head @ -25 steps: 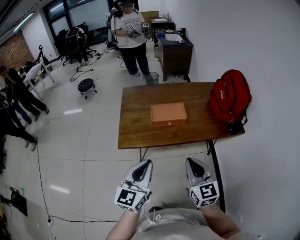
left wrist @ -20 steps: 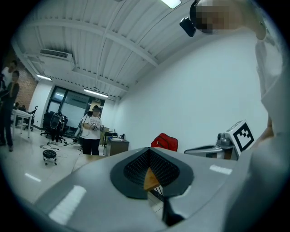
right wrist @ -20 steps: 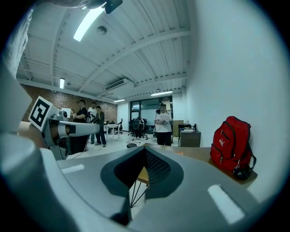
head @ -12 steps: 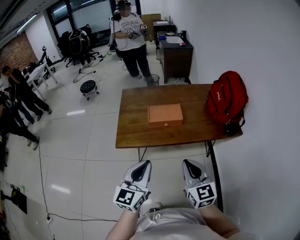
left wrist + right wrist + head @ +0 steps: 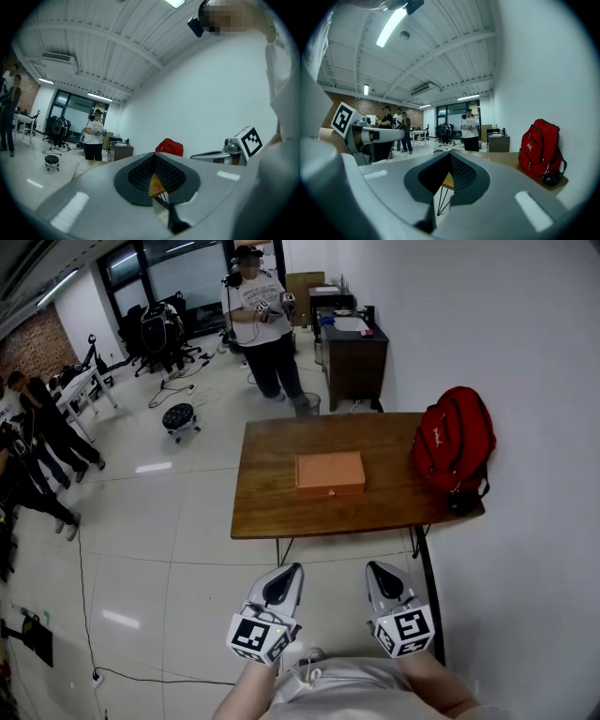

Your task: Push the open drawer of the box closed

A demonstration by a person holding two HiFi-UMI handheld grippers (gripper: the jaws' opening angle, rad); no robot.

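Observation:
An orange box (image 5: pixel 330 472) lies flat in the middle of a brown wooden table (image 5: pixel 272 507), well ahead of me. A small knob shows on its near face; from here I cannot tell how far its drawer stands out. My left gripper (image 5: pixel 289 570) and right gripper (image 5: pixel 377 570) hang side by side close to my body, short of the table's near edge, over the floor. Both are shut with nothing between the jaws. In the left gripper view the left gripper (image 5: pixel 156 159) points level into the room, and in the right gripper view the right gripper (image 5: pixel 450 158) does the same.
A red backpack (image 5: pixel 455 446) sits on the table's right end against the white wall. Beyond the table stand a person (image 5: pixel 262 324) holding grippers, a dark cabinet (image 5: pixel 352 357), a bin (image 5: pixel 307 401) and a stool (image 5: pixel 176 416). More people (image 5: pixel 37 427) stand at the left.
The head view has shifted a little, so the table and box sit slightly higher and further left. Both grippers keep their places and stay shut.

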